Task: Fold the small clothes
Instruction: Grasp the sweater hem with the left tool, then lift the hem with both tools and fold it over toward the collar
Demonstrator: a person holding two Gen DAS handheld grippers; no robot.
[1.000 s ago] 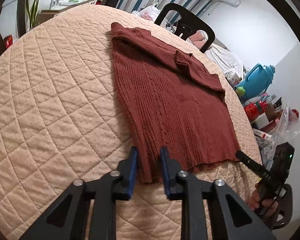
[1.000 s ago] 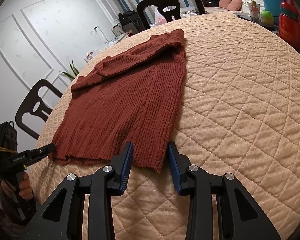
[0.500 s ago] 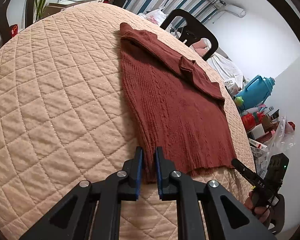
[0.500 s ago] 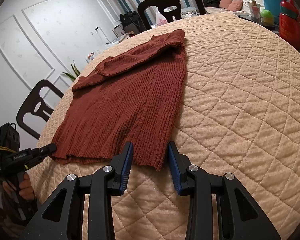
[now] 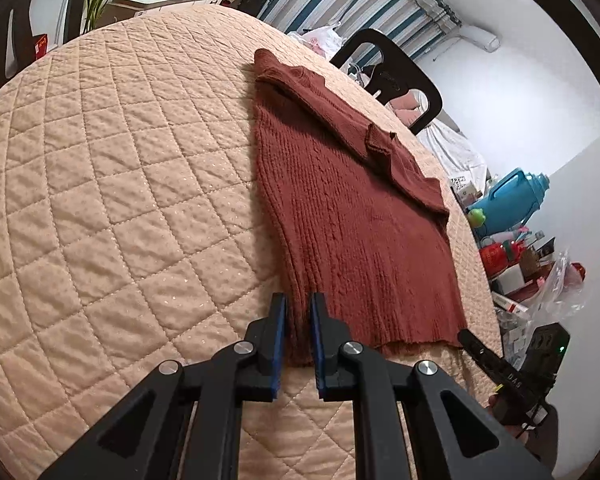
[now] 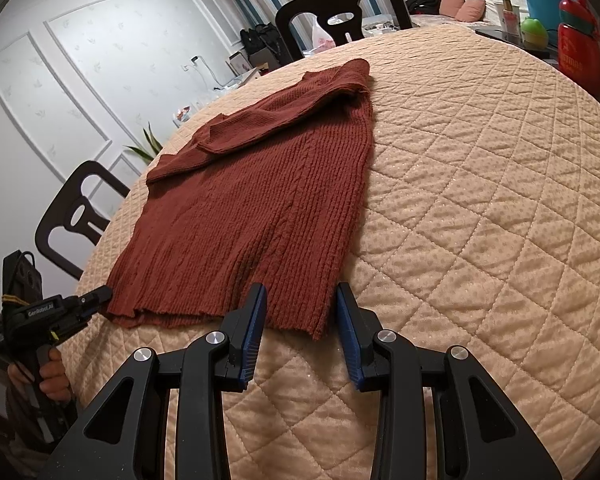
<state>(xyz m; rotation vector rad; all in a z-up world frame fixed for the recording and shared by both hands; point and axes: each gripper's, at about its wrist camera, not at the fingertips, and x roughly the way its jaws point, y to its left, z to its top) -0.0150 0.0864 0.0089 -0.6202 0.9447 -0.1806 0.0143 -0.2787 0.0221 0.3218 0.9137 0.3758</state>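
A rust-red knitted sweater (image 5: 352,216) lies flat on the round quilted table, sleeves folded across its top; it also shows in the right wrist view (image 6: 252,208). My left gripper (image 5: 298,312) is shut on the sweater's near hem corner, cloth pinched between its blue pads. My right gripper (image 6: 300,304) is open, its fingers on either side of the other hem corner, which lies between them on the table. The left gripper also shows at the left of the right wrist view (image 6: 96,296), and the right gripper at the lower right of the left wrist view (image 5: 466,338).
A beige quilted cover (image 5: 120,200) spans the table. Dark chairs stand at the far edge (image 5: 392,76) and at the left (image 6: 76,216). A blue jug (image 5: 512,196), red containers (image 6: 580,52) and clutter sit past the table's right side.
My left gripper closed onto the hem corner and shifted a little. My right gripper stayed open in place around its corner.
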